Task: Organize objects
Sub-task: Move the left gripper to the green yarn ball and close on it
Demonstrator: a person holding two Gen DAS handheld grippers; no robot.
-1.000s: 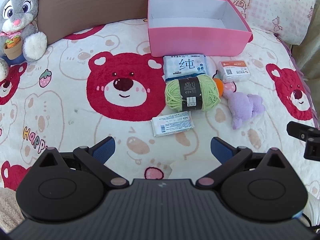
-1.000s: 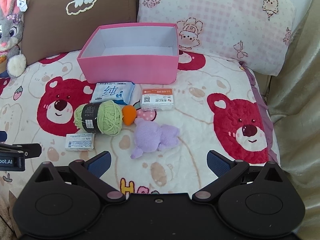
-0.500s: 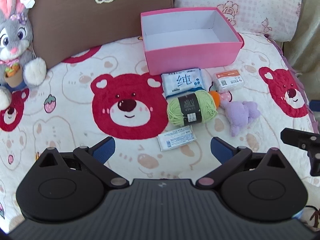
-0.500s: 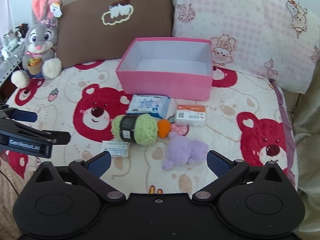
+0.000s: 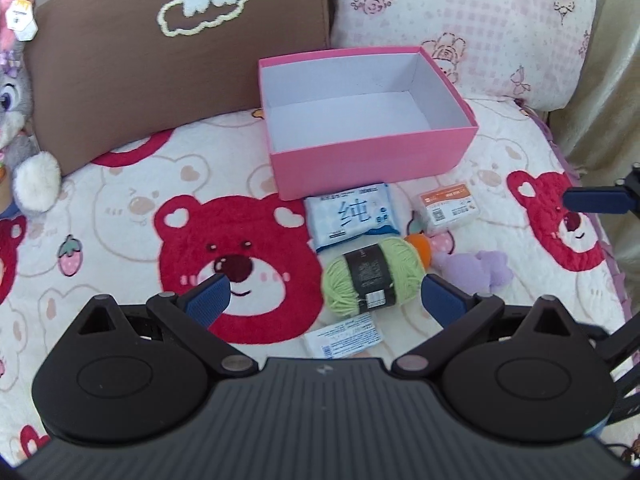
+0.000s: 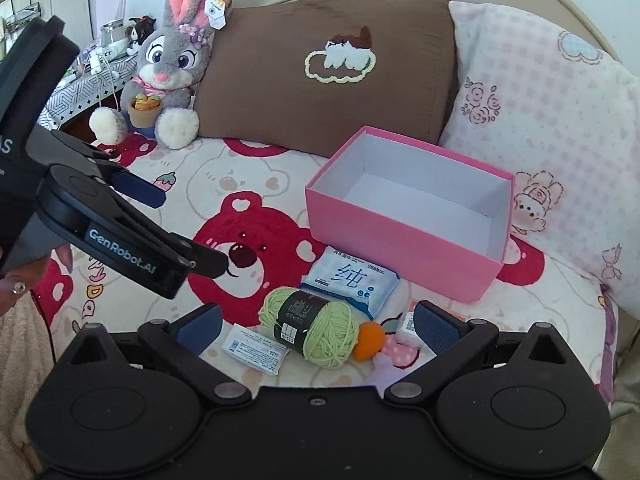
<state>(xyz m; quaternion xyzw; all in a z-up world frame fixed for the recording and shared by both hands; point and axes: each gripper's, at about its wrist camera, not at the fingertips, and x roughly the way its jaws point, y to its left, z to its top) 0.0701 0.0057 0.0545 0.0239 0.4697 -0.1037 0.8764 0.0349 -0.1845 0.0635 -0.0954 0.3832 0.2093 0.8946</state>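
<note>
Pink box (image 5: 372,168) sits empty at the head of the bed (image 5: 120,216), with the green yarn (image 5: 374,278), tissue pack (image 5: 352,216) and purple plush (image 5: 480,270) huddled just in front. Left gripper (image 5: 324,300) and right gripper (image 6: 316,326) both hover spread wide, holding nothing. Risk: tight clutter, so closing on the yarn could snag the orange ball (image 6: 369,341) touching it.
</note>
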